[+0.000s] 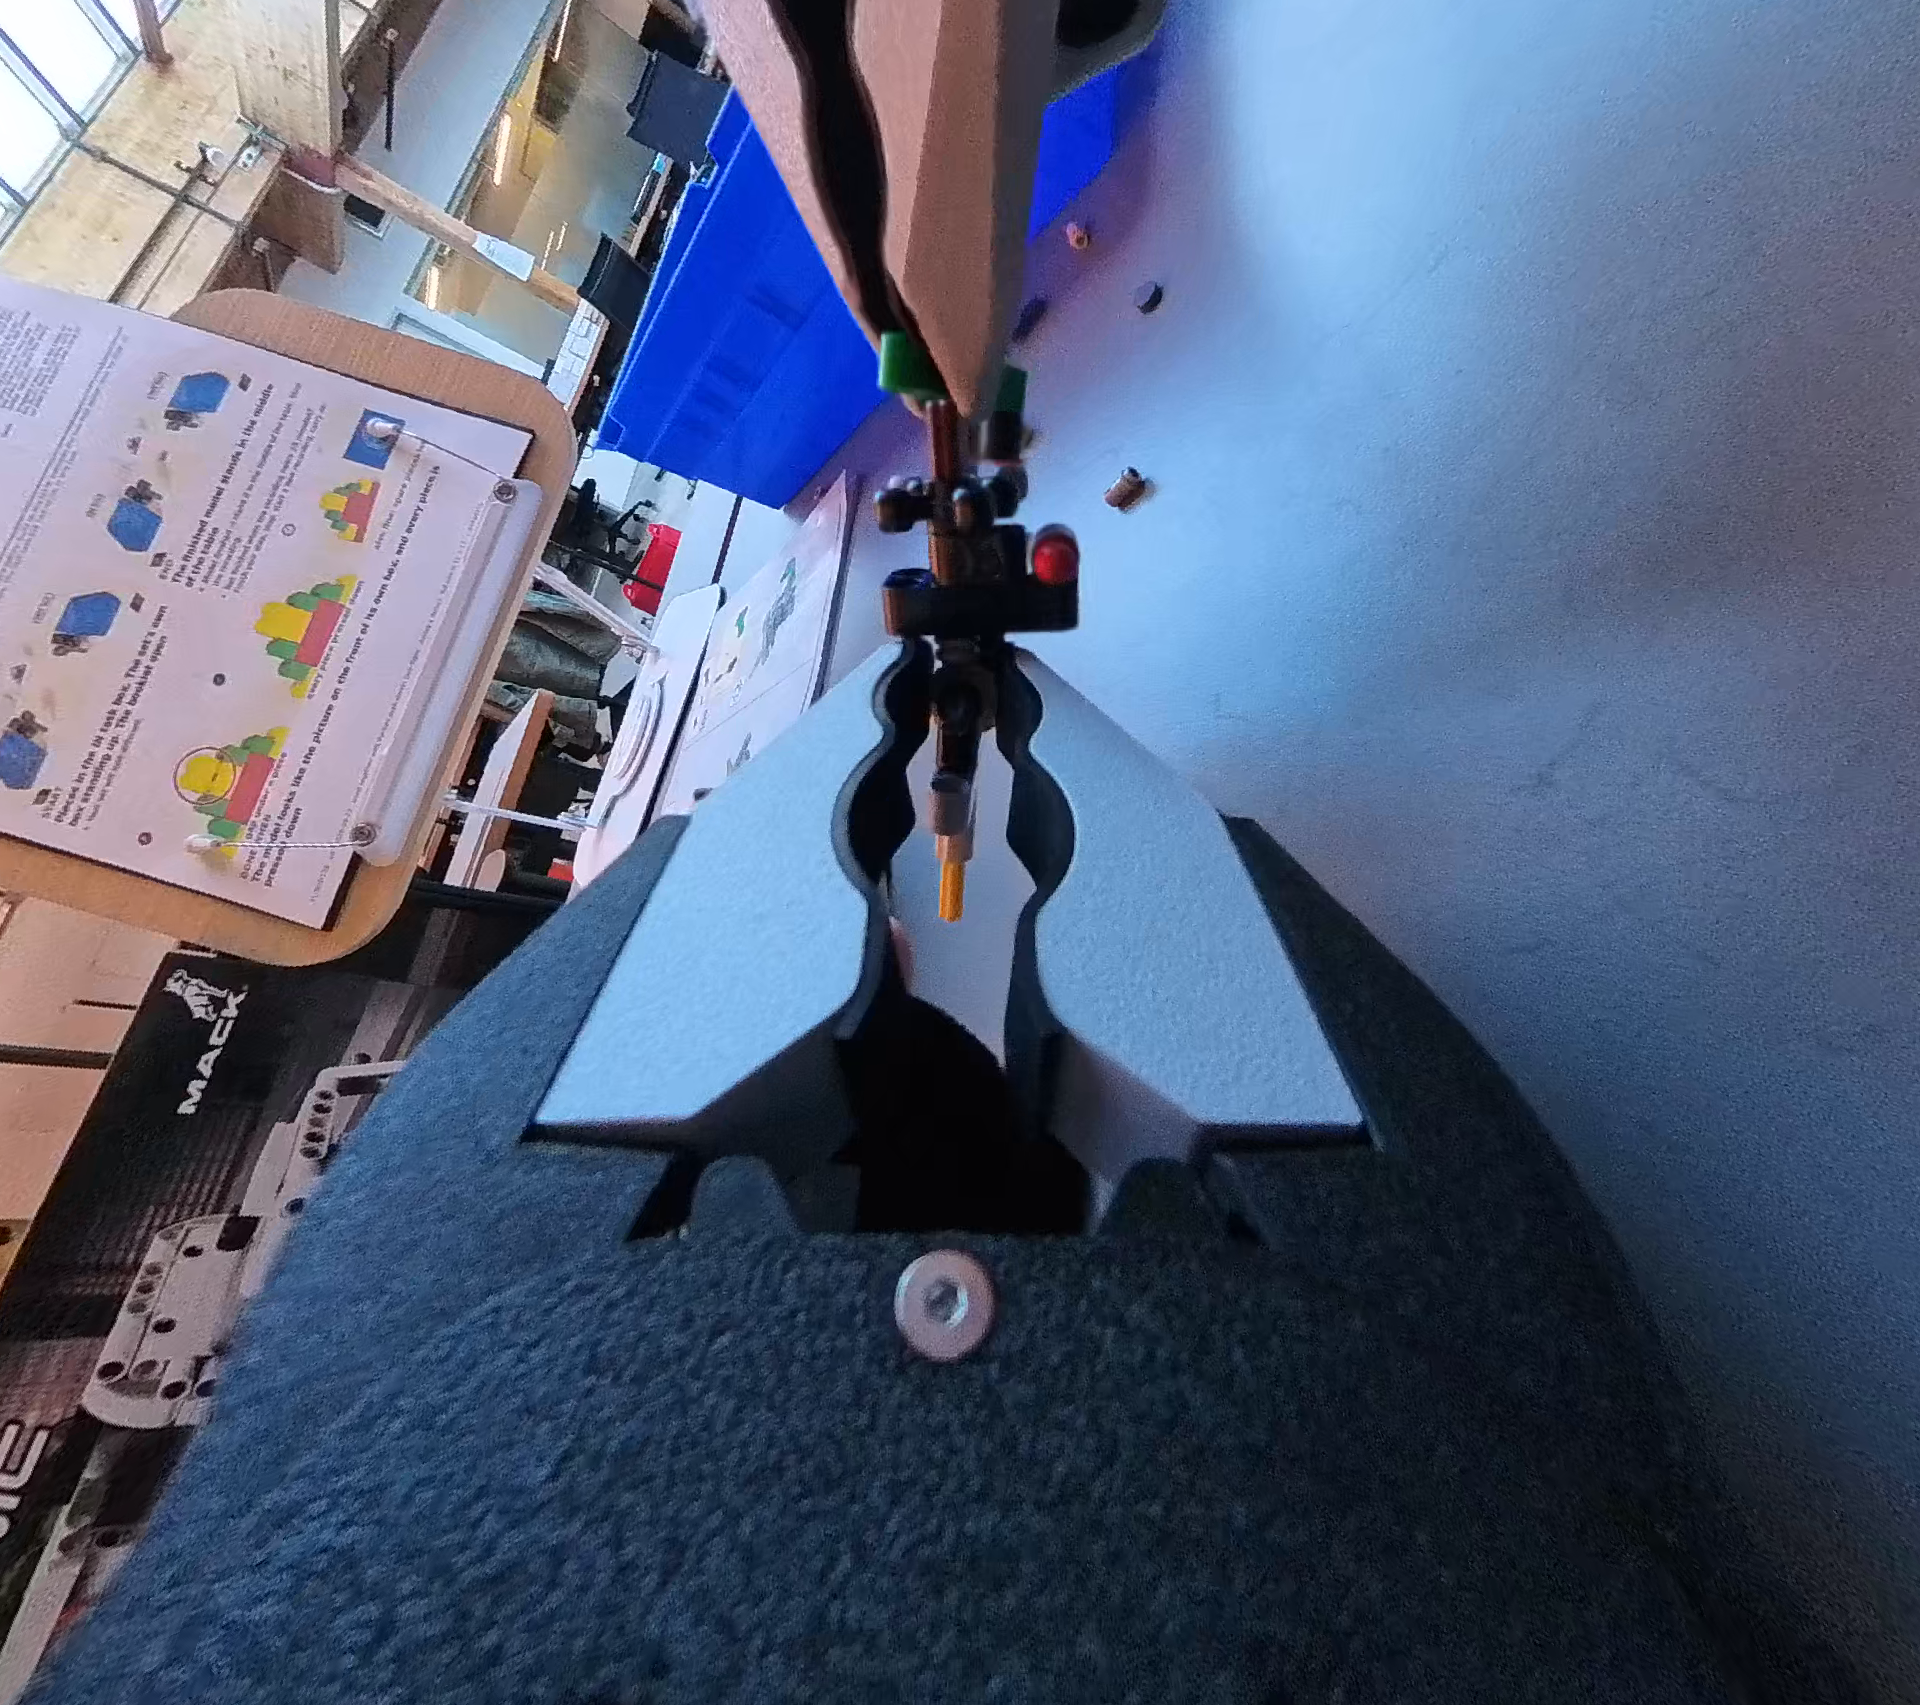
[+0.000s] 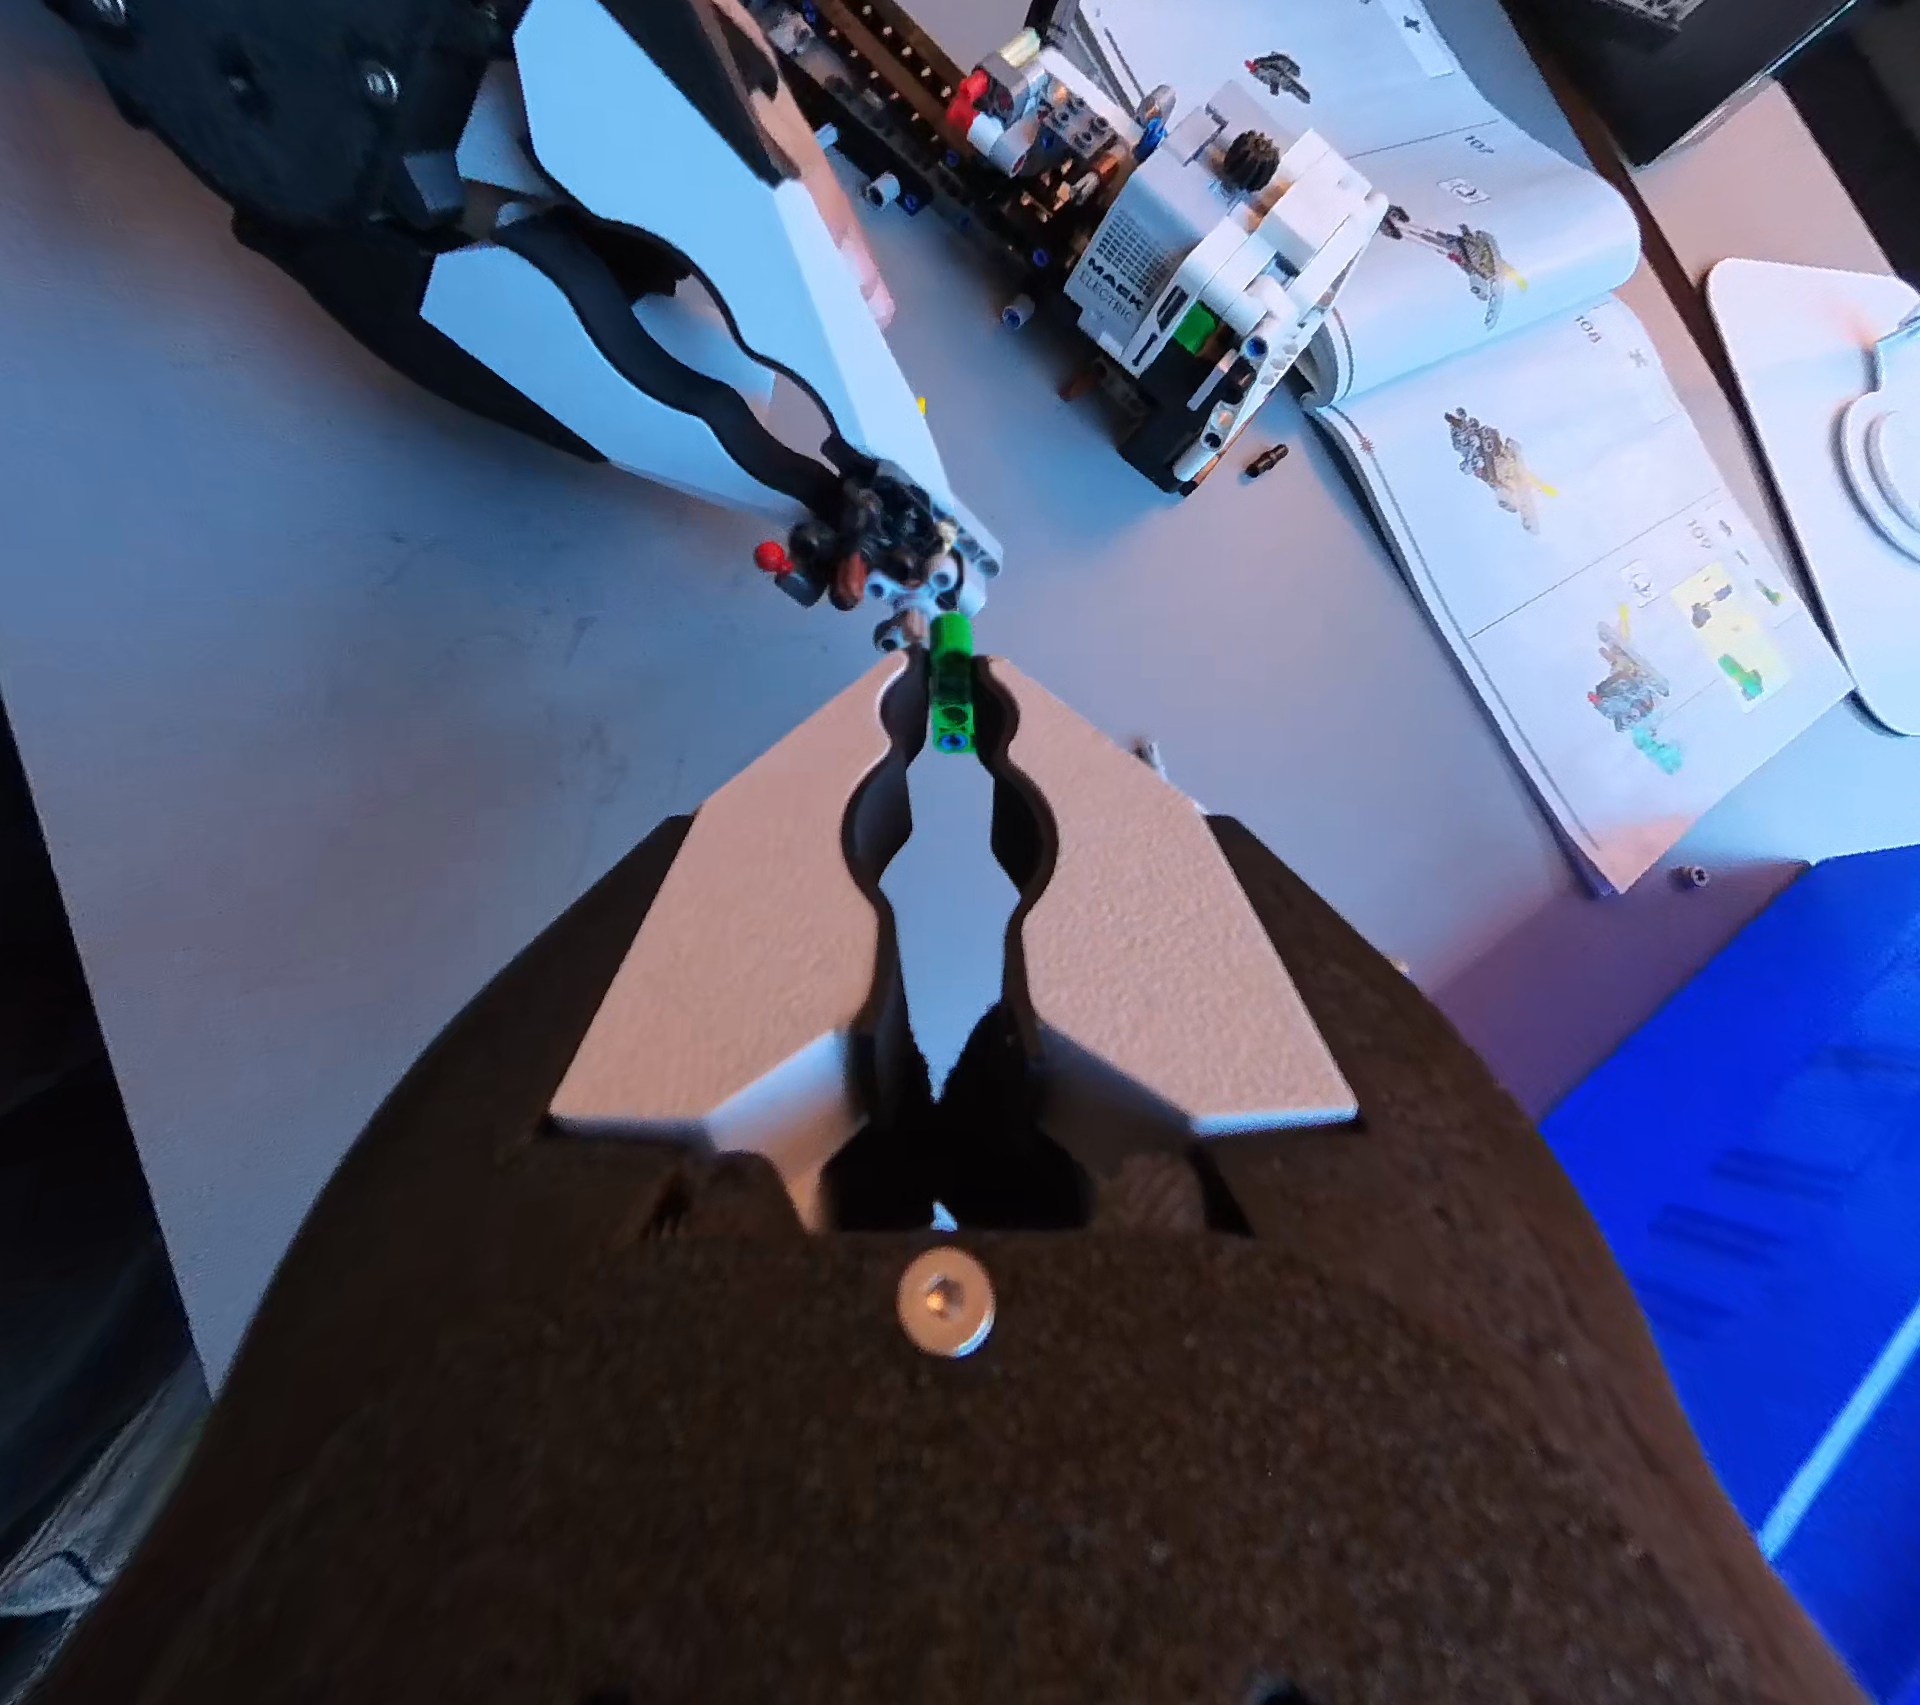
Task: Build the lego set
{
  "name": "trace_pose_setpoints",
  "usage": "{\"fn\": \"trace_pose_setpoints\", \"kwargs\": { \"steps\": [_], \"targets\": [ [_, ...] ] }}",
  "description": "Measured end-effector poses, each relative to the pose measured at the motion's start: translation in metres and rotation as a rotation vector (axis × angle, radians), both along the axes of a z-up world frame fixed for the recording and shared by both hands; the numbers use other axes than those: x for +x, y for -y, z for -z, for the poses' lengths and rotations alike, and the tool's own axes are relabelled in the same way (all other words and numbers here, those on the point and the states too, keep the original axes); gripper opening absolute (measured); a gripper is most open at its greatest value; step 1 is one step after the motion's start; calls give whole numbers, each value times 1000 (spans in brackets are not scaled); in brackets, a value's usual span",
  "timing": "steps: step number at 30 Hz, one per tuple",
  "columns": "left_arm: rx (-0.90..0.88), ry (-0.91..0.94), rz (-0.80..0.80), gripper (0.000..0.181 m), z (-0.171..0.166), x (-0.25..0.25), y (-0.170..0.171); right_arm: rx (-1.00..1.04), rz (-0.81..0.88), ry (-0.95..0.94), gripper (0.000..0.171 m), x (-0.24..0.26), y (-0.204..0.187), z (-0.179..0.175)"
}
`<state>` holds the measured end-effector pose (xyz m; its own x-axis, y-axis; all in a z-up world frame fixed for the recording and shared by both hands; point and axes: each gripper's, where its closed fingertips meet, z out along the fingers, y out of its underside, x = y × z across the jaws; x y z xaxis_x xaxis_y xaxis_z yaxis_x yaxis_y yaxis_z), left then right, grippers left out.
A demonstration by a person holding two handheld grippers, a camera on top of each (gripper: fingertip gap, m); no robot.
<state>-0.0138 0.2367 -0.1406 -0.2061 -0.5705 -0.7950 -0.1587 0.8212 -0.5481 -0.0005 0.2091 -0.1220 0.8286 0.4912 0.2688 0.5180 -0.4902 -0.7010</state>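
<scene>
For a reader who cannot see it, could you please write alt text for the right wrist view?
The right gripper is shut on a green Lego piece and brings it up to a small black-and-white sub-assembly held by the left gripper above a grey table. Behind them stand a partly built white truck model and an open instruction booklet.

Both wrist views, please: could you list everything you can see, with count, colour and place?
small sub-assembly: one, black with red knob, in left fingers
green connector: one, in right fingers, at the sub-assembly
truck model: one, white and black, on table
instruction booklet: one, open, right of truck
blue bin: one, table edge
loose pieces: several, small, on grey table
left gripper: shut
right gripper: shut
</scene>
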Motion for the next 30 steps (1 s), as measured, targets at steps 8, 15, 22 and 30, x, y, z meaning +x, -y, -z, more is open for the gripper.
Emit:
{"fn": "trace_pose_setpoints", "kwargs": {
  "steps": [8, 15, 22, 30],
  "targets": [
    [-7, -21, -25, 10, 4, 1, -6, -90, -34, -5, 6, -5, 11, 9],
    [-55, -43, -98, 10, 4, 2, -30, -439, -119, 102, 6, -15, 47, 40],
    [-63, -51, -93, 10, 5, 1, -30, -486, -190, 47, 8, -28, 51, 59],
    [-66, -61, -81, 10, 8, 2, -28, -479, -209, 57, 9, -31, 50, 65]
  ]
}}
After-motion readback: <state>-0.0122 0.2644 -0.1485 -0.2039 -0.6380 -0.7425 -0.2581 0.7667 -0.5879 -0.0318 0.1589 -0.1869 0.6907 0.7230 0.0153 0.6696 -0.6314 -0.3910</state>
